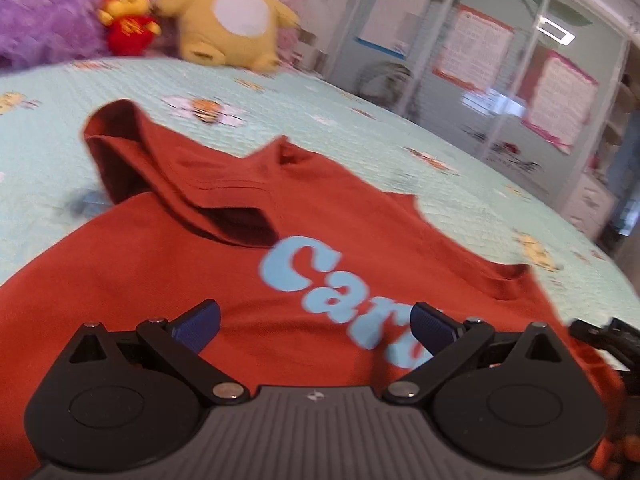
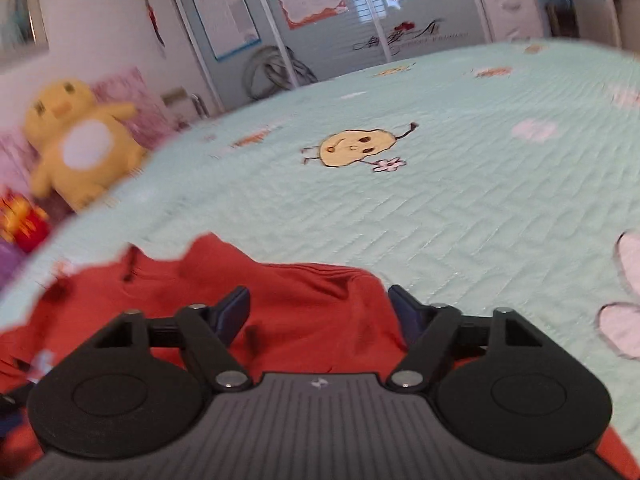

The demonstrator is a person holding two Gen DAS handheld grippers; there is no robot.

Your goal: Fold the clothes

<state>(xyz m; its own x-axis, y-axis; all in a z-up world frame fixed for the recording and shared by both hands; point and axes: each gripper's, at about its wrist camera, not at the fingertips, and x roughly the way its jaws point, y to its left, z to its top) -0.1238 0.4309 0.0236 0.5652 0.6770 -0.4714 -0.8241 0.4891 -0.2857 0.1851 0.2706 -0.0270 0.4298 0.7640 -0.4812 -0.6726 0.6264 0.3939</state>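
Hovering low over a rust-red T-shirt point(image 1: 168, 280), left tool point(image 1: 316, 326) spread wide, blue pads point(image 1: 198, 326) apart above the light-blue lettering point(image 1: 320, 284) — nothing clamped. Right tool point(image 2: 318, 310) likewise parted, straddling a bunched fold of the same shirt point(image 2: 304, 304) without gripping it. Shirt spread on a mint quilted bedspread point(image 2: 460, 208), one sleeve point(image 1: 132, 148) folded inward. Beyond, at the bed's head — a yellow plush chick point(image 1: 228, 12) beside a small red-and-yellow plush point(image 1: 128, 20).
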